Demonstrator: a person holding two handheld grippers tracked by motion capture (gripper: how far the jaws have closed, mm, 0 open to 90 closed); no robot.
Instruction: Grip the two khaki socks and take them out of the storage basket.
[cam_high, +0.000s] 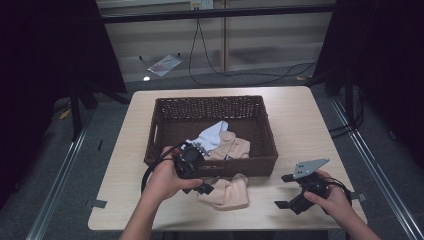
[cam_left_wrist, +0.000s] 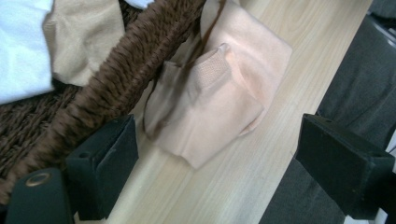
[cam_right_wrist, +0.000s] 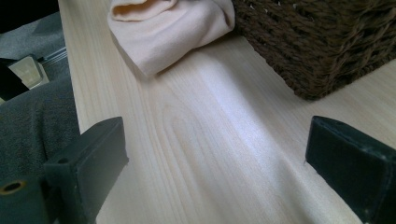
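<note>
Basket (cam_high: 215, 107) with cloths; both grippers spread, gripping nothing.
White cloth (cam_high: 212, 134) and beige cloth (cam_high: 231, 146) lie inside; a peach sock (cam_left_wrist: 219, 102) lies outside, ahead of the left gripper (cam_high: 200, 187), left of the right gripper (cam_high: 286, 191).

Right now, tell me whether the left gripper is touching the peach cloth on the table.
Apart. In the left gripper view, the left gripper stands open with bare table between both pads and the peach cloth, which lies ahead against the basket.
</note>
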